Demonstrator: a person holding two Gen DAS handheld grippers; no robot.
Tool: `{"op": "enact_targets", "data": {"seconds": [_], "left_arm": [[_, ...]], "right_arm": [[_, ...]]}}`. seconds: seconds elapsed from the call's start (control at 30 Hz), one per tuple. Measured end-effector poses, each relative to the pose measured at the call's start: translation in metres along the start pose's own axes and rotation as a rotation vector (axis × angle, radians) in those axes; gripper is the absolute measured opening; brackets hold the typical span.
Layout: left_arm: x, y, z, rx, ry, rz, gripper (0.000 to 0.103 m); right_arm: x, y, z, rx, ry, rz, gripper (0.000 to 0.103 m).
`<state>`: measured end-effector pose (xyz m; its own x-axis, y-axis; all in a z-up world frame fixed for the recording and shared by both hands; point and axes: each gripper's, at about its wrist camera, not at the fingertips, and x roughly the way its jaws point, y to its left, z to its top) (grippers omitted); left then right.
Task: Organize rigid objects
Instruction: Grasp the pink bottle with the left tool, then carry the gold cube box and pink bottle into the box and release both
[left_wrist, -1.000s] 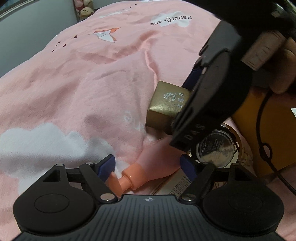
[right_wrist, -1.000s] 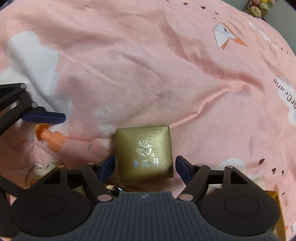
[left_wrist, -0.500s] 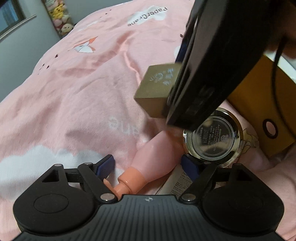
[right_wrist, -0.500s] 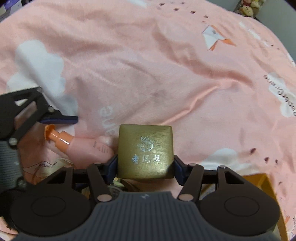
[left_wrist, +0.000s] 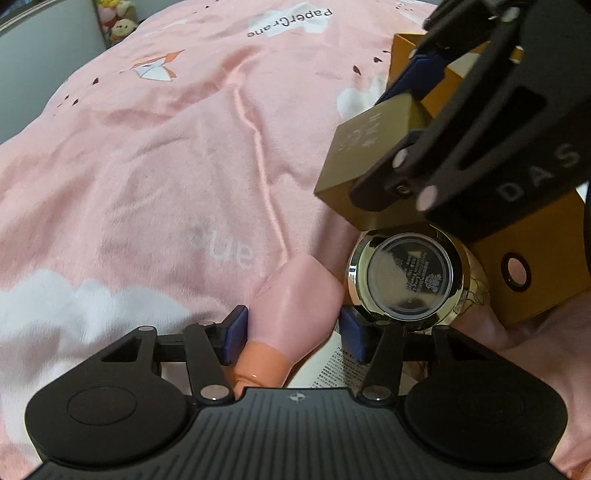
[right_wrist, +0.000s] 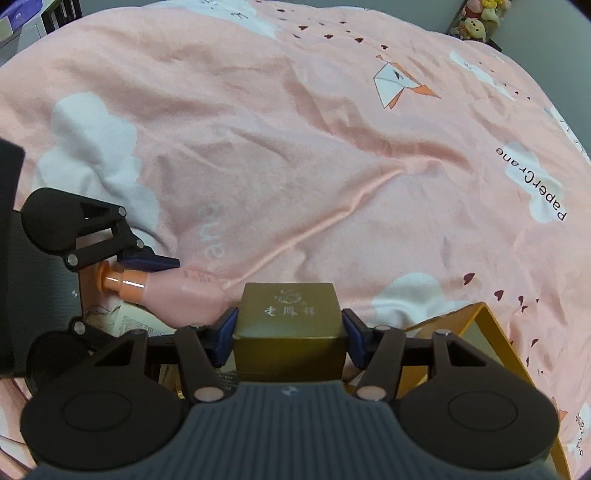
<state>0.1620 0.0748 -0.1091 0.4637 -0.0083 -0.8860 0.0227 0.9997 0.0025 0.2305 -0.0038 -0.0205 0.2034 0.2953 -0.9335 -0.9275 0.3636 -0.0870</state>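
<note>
Since a second ago, left tongs (left_wrist: 291, 334) have been closing in on the pink bottle (left_wrist: 291, 295), and right tongs (right_wrist: 290, 330) have clamped the gold box (right_wrist: 290, 314) and lifted it off the bed, its far face tipping up.

Left wrist view: the blue pad (left_wrist: 236, 332) on the left is touching the bottle's shoulder; the other pad is sitting just beside its right flank, contact there unclear. Bottle is lying on the pink bedspread (left_wrist: 166, 166), orange neck pointing back toward the camera, over a printed paper leaflet (left_wrist: 328, 365). Just right of it a round shiny tin (left_wrist: 406, 277) is lying on its side, base facing the camera, touching or nearly touching the bottle. Beyond the tin, the gold box is hanging in the air in the right tongs, overlapping the near corner of a yellow cardboard box (left_wrist: 535, 269), whose wall is crowding the right edge.

Right wrist view: both pads are pressing the gold box's side faces, silver characters facing up. Yellow box's open rim (right_wrist: 491, 325) is lying just right of the tongs. Left tongs (right_wrist: 147, 273) are showing at the left edge over the bottle neck.

Farther out, the bedspread is running wide and bare to its far edge, wrinkled, with cloud and paper-crane prints. Plush toys (right_wrist: 476, 18) are sitting past the far corner.
</note>
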Motion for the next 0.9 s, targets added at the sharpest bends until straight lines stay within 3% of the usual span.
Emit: {"op": "enact_targets", "data": {"seconds": [0.3,0.5,0.7,0.9], "left_arm": [[-0.027,0.034,-0.012,-0.257,-0.010,-0.093,0.061],[-0.049,0.028,-0.013,-0.269,-0.055,-0.069,0.061],[-0.082,0.022,-0.008,-0.305,-0.130,-0.102,0.061],[-0.114,-0.001,0.013,-0.265,-0.236,-0.144,0.061]], "right_arm": [[-0.024,0.002,-0.008,0.019,-0.052,-0.011,0.058],[-0.041,0.005,-0.017,0.031,-0.093,-0.014,0.058],[-0.072,0.001,-0.027,0.055,-0.163,-0.034,0.058],[-0.110,-0.016,-0.052,0.142,-0.229,-0.070,0.058]]}}
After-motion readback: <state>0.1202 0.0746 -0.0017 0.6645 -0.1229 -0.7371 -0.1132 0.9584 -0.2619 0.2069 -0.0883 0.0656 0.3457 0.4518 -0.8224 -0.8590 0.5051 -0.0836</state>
